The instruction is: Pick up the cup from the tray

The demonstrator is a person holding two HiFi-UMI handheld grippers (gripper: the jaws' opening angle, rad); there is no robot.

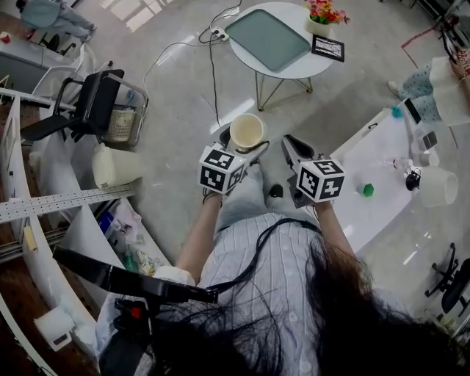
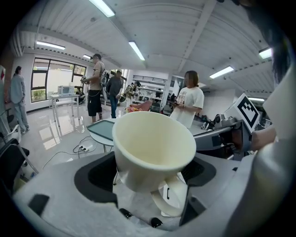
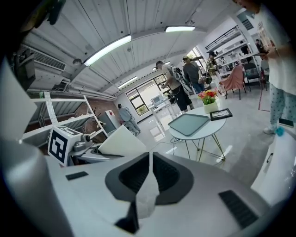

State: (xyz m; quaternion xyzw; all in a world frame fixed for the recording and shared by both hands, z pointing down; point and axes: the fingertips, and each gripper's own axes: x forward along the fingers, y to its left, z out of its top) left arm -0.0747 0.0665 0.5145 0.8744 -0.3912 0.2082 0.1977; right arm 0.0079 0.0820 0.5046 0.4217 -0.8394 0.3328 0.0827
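an open lab or workshop: metal racking [image 1: 66, 202], ceiling strip lights [image 3: 107, 50], cables [image 1: 213, 67] across a polished floor [image 1: 183, 110].

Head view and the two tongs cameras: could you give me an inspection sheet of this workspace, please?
Surface: round white table on thin legs.
Job's things: tray lies empty on the table; cream cup is off it, held in the air.
Clutter: flower pot and framed picture beside the tray.
Grippers: left tongs shut on the cup; right tongs shut, empty.
Cables: power strip and cords on the floor by the table.
Surroundings: black chair, long white bench, people standing.
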